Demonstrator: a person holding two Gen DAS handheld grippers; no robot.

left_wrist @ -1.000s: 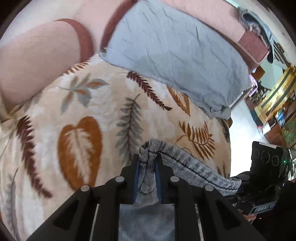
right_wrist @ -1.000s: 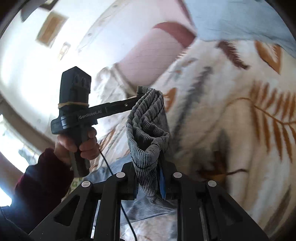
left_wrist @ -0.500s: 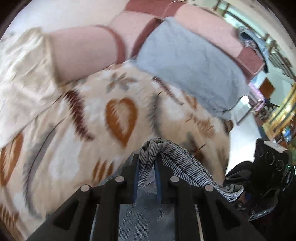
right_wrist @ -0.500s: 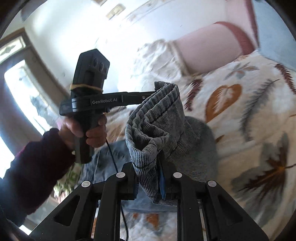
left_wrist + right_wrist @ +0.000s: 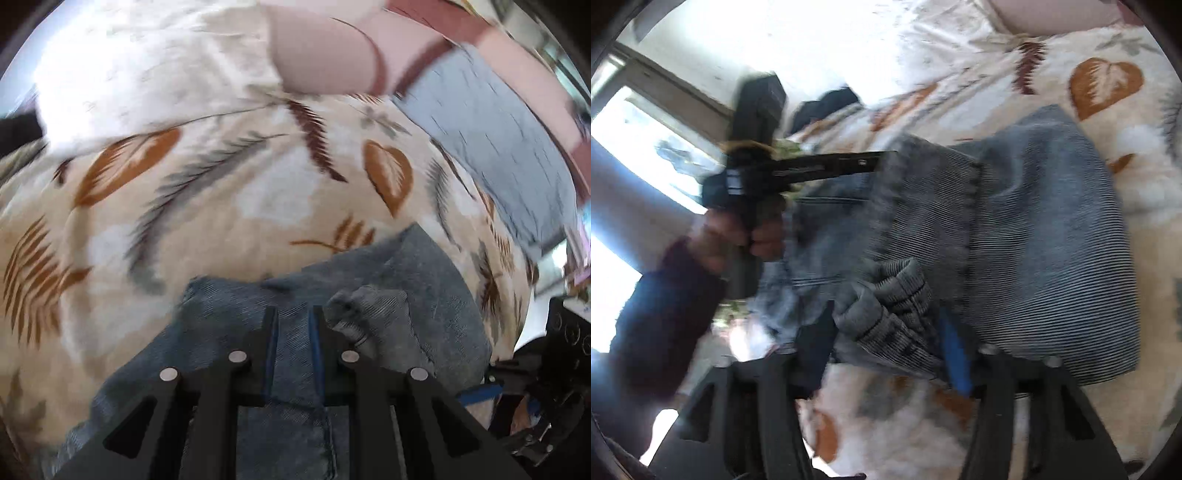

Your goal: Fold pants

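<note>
Grey-blue ribbed pants [image 5: 1034, 240] lie folded on a bed whose leaf-print blanket [image 5: 229, 192] spreads beyond our fingers in both views. Our left gripper [image 5: 291, 325] points steeply down onto the cloth; its fingers [image 5: 269, 332] stand nearly together, and a layer of the pants fills the narrow gap between them, so it is closed on the fabric. From the right wrist we see this same gripper held level in a hand [image 5: 746, 232] with a dark sleeve [image 5: 653, 314], its tip at the top-left edge of the folded cloth. Our right gripper [image 5: 886, 339] tilts gently downward, and its jaws have just been opening: they now stand wide, with a bunched cuff [image 5: 886, 295] of the pants loose between them, the blue pads not pressing on it. The folded pants run long from that cuff away towards the upper right, ending near a brown leaf on the blanket. A pink pillow [image 5: 325, 55] and a grey pillow [image 5: 498, 140] lie far beyond the left fingers.
</note>
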